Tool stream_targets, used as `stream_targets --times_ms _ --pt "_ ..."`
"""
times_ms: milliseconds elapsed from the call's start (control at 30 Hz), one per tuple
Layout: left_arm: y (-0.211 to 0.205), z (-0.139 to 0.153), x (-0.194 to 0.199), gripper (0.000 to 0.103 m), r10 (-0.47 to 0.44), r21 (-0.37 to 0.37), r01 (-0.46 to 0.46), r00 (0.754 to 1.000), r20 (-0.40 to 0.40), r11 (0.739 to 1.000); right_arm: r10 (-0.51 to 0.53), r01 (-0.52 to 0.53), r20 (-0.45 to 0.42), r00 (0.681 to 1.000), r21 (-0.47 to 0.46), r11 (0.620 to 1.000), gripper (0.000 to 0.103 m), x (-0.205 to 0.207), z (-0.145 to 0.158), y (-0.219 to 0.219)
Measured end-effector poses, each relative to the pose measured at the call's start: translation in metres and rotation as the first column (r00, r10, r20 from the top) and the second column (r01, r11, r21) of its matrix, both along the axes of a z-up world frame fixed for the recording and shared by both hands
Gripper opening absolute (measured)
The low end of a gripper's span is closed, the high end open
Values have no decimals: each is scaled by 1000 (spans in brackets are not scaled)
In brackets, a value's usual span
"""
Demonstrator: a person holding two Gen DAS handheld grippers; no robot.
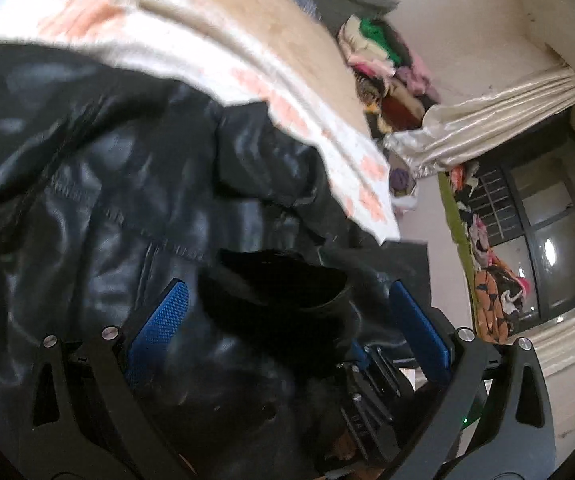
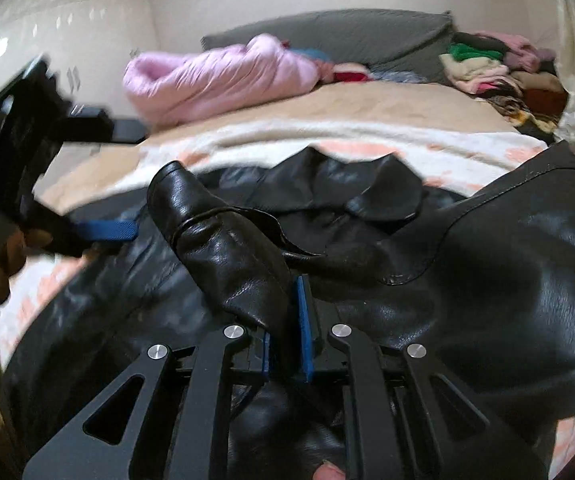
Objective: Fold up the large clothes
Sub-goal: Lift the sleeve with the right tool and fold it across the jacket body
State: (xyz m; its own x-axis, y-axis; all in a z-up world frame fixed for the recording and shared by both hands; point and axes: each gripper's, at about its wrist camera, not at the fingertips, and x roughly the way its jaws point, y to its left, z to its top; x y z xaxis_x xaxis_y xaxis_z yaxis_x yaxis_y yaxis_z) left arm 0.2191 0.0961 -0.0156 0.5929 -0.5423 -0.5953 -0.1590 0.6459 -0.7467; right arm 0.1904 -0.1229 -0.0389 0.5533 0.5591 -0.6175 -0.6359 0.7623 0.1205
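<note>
The right gripper (image 2: 287, 312) is clamped on a fold of the black leather jacket (image 2: 487, 280), low in the frame's centre. The left gripper (image 1: 287, 312) stands wide open over the same jacket, gripping nothing. The jacket lies spread on the bed (image 2: 367, 104), filling each frame's lower half. A fold seems underway; next, the pinched flap likely needs laying flat.
</note>
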Motion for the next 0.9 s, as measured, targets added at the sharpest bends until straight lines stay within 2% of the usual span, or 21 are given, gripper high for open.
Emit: stream_targets --times_ms 100,133,167,200,367,467,500,533,600,667,700,733,833,900 --pt "3 -15 1 94 3 5 -3 998 -63 1000 60 -60 4 998 -50 997 20 -12 -3 13" --pt "4 -19 0 94 14 18 -12 997 -78 1000 76 -76 -15 997 -55 996 42 -13 -4 15" --pt "5 -23 0 94 15 15 -13 996 -90 1000 108 -111 -59 992 -59 992 81 -14 -7 17" --pt "6 -27 -1 94 16 9 -15 995 -102 1000 136 -141 -94 986 -52 989 95 -17 -9 18" --pt "4 -47 -7 94 6 18 -3 987 -159 1000 194 -199 -141 971 -20 980 97 -26 1 9" --pt "-4 -47 -8 94 -5 33 11 988 -155 999 183 -175 -138 973 71 982 96 -22 21 -20" --pt "-7 -46 -7 89 -9 48 17 988 -151 999 170 -159 -125 977 95 983 96 -20 29 -31" --pt "-11 -45 -7 72 -20 49 28 989 -146 998 156 -143 -109 982 120 982 94 -19 37 -43" --pt "-19 -47 -4 51 -48 34 54 988 -147 998 110 -95 -76 991 174 980 82 -14 52 -71" --pt "-29 -48 -2 34 -69 69 79 987 -143 994 42 -33 -46 998 194 980 80 -8 63 -92" --pt "-35 -46 -2 11 -73 112 89 988 -137 990 6 2 -40 999 202 979 79 -4 66 -102" --pt "-40 -43 -2 3 -80 130 96 989 -128 987 -28 37 -41 999 219 975 76 0 68 -114" --pt "-51 -24 1 1 -98 180 110 992 -74 977 -136 148 -64 989 276 950 73 13 73 -149" --pt "-61 4 1 0 -127 224 127 992 -13 966 -203 213 -63 977 296 931 72 17 74 -169"
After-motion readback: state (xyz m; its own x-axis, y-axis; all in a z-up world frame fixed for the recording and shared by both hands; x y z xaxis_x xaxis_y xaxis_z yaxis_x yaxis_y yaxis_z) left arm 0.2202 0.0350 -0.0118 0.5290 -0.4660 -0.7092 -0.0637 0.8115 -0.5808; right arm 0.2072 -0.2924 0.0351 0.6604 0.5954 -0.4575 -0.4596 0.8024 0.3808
